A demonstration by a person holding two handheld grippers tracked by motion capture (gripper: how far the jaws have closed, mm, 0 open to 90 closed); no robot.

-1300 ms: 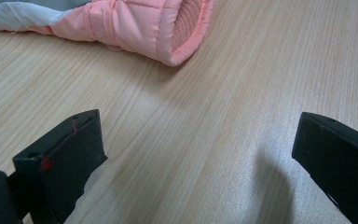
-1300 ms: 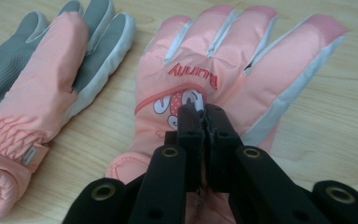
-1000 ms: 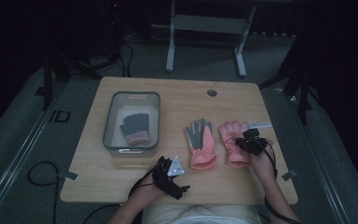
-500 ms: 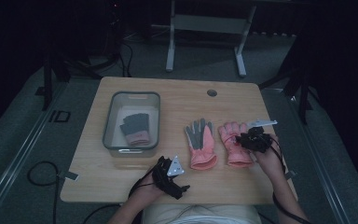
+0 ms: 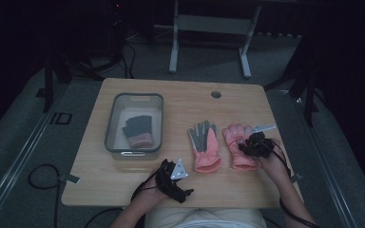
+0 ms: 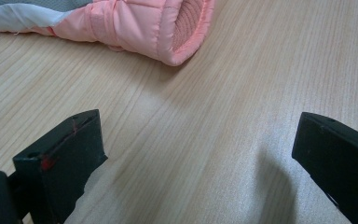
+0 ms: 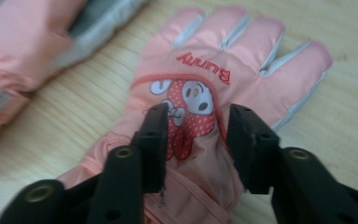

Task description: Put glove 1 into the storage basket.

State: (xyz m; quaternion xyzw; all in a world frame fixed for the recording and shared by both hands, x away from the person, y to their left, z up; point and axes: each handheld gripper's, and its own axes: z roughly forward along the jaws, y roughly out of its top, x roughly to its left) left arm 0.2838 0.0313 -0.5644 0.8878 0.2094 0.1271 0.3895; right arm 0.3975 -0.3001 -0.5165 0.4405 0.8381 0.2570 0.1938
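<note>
My left gripper (image 5: pixel 173 178) sits idle at the near edge of the table (image 5: pixel 123 190), jaws wide apart over bare wood with nothing between them, the palm-up glove's (image 5: pixel 204 148) cuff just beyond at about twelve o'clock. My right gripper (image 7: pixel 196 140) has just been opening its jaws (they were nearly shut a second ago) and now hangs half-open over the bunny glove (image 5: pixel 239 147), which lies flat at three o'clock of its mate. I judge that glove set down or not yet gripped, with the bin (image 5: pixel 134 97) and its grey glove (image 5: pixel 137 129) far left at ten o'clock.
</note>
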